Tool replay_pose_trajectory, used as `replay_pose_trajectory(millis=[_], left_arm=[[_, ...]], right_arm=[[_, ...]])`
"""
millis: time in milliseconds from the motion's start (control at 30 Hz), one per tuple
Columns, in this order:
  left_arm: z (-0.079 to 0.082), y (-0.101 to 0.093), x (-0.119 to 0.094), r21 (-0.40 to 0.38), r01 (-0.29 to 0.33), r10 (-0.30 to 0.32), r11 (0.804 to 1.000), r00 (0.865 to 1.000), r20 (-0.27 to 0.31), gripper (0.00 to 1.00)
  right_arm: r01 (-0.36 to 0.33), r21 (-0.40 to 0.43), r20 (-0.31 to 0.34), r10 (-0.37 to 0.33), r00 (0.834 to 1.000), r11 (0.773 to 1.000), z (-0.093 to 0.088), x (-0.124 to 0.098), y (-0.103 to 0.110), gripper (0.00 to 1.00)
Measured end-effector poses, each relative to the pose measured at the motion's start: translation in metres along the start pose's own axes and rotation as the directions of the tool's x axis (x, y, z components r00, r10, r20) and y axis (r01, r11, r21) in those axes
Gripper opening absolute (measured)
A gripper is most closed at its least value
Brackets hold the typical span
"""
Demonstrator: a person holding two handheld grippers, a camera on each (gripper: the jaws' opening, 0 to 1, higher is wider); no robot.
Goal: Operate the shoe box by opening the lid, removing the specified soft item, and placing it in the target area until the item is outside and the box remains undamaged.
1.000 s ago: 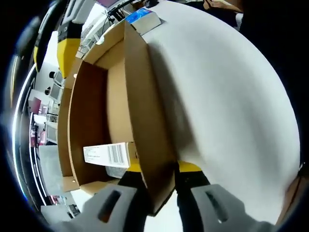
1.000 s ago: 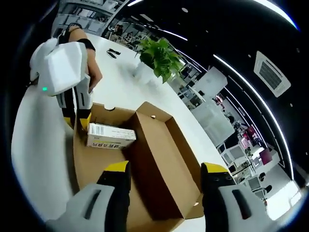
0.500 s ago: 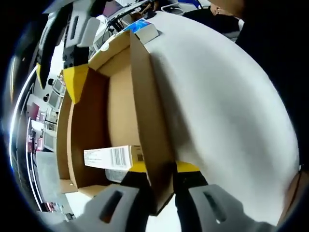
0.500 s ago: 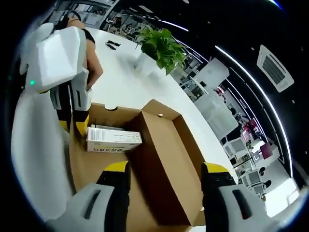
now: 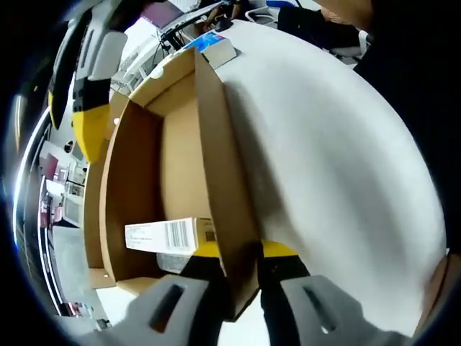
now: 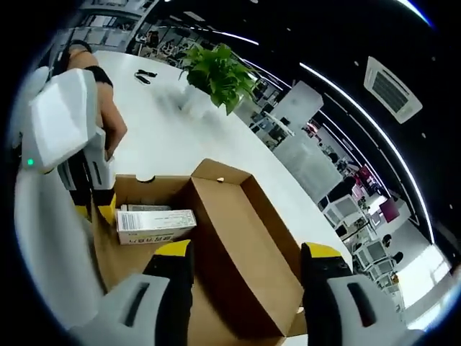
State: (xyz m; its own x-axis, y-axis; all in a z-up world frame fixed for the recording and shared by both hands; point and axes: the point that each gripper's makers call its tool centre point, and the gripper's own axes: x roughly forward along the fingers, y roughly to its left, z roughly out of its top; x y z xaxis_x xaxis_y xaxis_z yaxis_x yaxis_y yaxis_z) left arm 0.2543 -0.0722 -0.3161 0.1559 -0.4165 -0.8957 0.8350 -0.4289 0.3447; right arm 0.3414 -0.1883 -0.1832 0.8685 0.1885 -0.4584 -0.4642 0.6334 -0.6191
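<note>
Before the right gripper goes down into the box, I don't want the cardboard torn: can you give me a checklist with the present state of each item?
1. Lid open: ok, the shoe box stands open.
2. Box steadied: ok, the left gripper is clamped on the box's side wall.
3. Right gripper ready: ok, jaws apart, holding nothing, above the box.
4. Item located: ok, a white carton lies inside near the left gripper.
5. Carton is the specified soft item: cannot tell.
6. Target area: cannot tell; white table lies bare beyond the box.
</note>
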Motion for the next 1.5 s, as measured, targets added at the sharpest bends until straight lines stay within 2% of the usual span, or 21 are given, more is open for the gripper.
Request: replay_pose_trajectory(millis=[200, 333, 367, 433, 533, 600, 633, 733, 800, 833, 867, 933, 1033, 1100, 1133, 1233, 1267, 1300, 1367, 1467, 1500], left_arm=[[0.000, -0.001, 0.000, 0.001, 0.000, 0.000, 1.000, 1.000, 0.000, 0.14], [0.001, -0.001, 0.000, 0.003, 0.000, 0.000, 1.000, 1.000, -0.001, 0.14], [0.001, -0.001, 0.000, 0.003, 0.000, 0.000, 1.000, 1.000, -0.001, 0.14], [0.001, -0.001, 0.000, 0.004, 0.000, 0.000, 1.000, 1.000, 0.000, 0.14], [0.001, -0.001, 0.000, 0.005, 0.001, -0.001, 1.000, 1.000, 0.002, 0.14], [0.001, -0.001, 0.000, 0.005, 0.001, -0.001, 1.000, 1.000, 0.001, 0.14], [0.001, -0.001, 0.000, 0.005, 0.002, -0.002, 1.000, 1.000, 0.001, 0.14], [0.001, -0.002, 0.000, 0.005, 0.001, -0.001, 1.000, 1.000, 0.000, 0.14], [0.001, -0.002, 0.000, 0.006, 0.000, 0.000, 1.000, 1.000, 0.000, 0.14], [0.001, -0.002, 0.000, 0.006, 0.000, 0.000, 1.000, 1.000, 0.000, 0.14], [0.001, -0.002, 0.000, 0.007, 0.000, 0.000, 1.000, 1.000, 0.001, 0.14], [0.001, -0.002, 0.000, 0.007, 0.001, -0.001, 1.000, 1.000, 0.001, 0.14], [0.001, -0.001, 0.000, 0.008, 0.002, -0.003, 1.000, 1.000, 0.002, 0.14], [0.001, -0.001, 0.000, 0.008, 0.003, -0.003, 1.000, 1.000, 0.003, 0.14], [0.001, -0.001, 0.000, 0.010, 0.003, -0.003, 1.000, 1.000, 0.003, 0.14], [0.000, -0.001, 0.000, 0.011, 0.002, -0.002, 1.000, 1.000, 0.004, 0.14], [0.000, -0.001, 0.000, 0.011, 0.002, -0.003, 1.000, 1.000, 0.004, 0.14], [0.000, 0.000, 0.000, 0.012, 0.003, -0.003, 1.000, 1.000, 0.004, 0.14], [0.000, 0.000, 0.000, 0.012, 0.003, -0.003, 1.000, 1.000, 0.004, 0.14], [0.000, 0.001, 0.000, 0.011, 0.003, -0.004, 1.000, 1.000, 0.008, 0.14], [-0.001, 0.001, 0.001, 0.011, 0.004, -0.004, 1.000, 1.000, 0.008, 0.14]], right_arm=[[-0.018, 0.019, -0.008, 0.019, 1.000, 1.000, -0.002, 0.005, 0.007, 0.61], [-0.039, 0.097, -0.005, 0.039, 0.999, 0.995, -0.002, 0.011, 0.013, 0.60], [-0.041, 0.081, -0.002, 0.042, 0.999, 0.996, -0.002, 0.012, 0.015, 0.59], [-0.053, -0.017, 0.004, 0.053, 0.999, 0.998, 0.000, 0.014, 0.017, 0.59], [-0.086, -0.019, 0.018, 0.087, 0.996, 0.996, 0.001, 0.016, 0.022, 0.59], [-0.130, -0.129, 0.030, 0.135, 0.990, 0.983, 0.003, 0.019, 0.026, 0.60], [-0.143, -0.202, 0.035, 0.153, 0.988, 0.969, 0.005, 0.020, 0.029, 0.62], [-0.181, -0.292, 0.035, 0.200, 0.979, 0.939, 0.008, 0.020, 0.037, 0.65], [-0.207, -0.354, 0.007, 0.223, 0.975, 0.912, 0.007, 0.024, 0.039, 0.65], [-0.210, -0.364, -0.001, 0.225, 0.974, 0.907, 0.007, 0.025, 0.040, 0.65], [-0.219, -0.394, -0.017, 0.232, 0.973, 0.893, 0.005, 0.027, 0.040, 0.65], [-0.260, -0.475, -0.068, 0.259, 0.963, 0.841, 0.000, 0.031, 0.046, 0.65], [-0.287, -0.532, -0.101, 0.276, 0.956, 0.797, -0.006, 0.036, 0.047, 0.66], [-0.284, -0.553, -0.151, 0.241, 0.959, 0.783, -0.015, 0.039, 0.039, 0.66], [-0.289, -0.574, -0.170, 0.233, 0.957, 0.766, -0.018, 0.039, 0.036, 0.66], [-0.312, -0.588, -0.154, 0.275, 0.949, 0.746, -0.014, 0.039, 0.042, 0.67], [-0.318, -0.598, -0.131, 0.302, 0.944, 0.736, -0.009, 0.039, 0.046, 0.67], [-0.322, -0.610, -0.127, 0.312, 0.942, 0.724, -0.007, 0.038, 0.047, 0.70], [-0.324, -0.618, -0.133, 0.311, 0.941, 0.716, -0.007, 0.038, 0.047, 0.73], [-0.353, -0.668, -0.171, 0.327, 0.929, 0.655, -0.008, 0.038, 0.050, 0.73], [-0.359, -0.672, -0.173, 0.334, 0.926, 0.648, -0.008, 0.038, 0.051, 0.73]])
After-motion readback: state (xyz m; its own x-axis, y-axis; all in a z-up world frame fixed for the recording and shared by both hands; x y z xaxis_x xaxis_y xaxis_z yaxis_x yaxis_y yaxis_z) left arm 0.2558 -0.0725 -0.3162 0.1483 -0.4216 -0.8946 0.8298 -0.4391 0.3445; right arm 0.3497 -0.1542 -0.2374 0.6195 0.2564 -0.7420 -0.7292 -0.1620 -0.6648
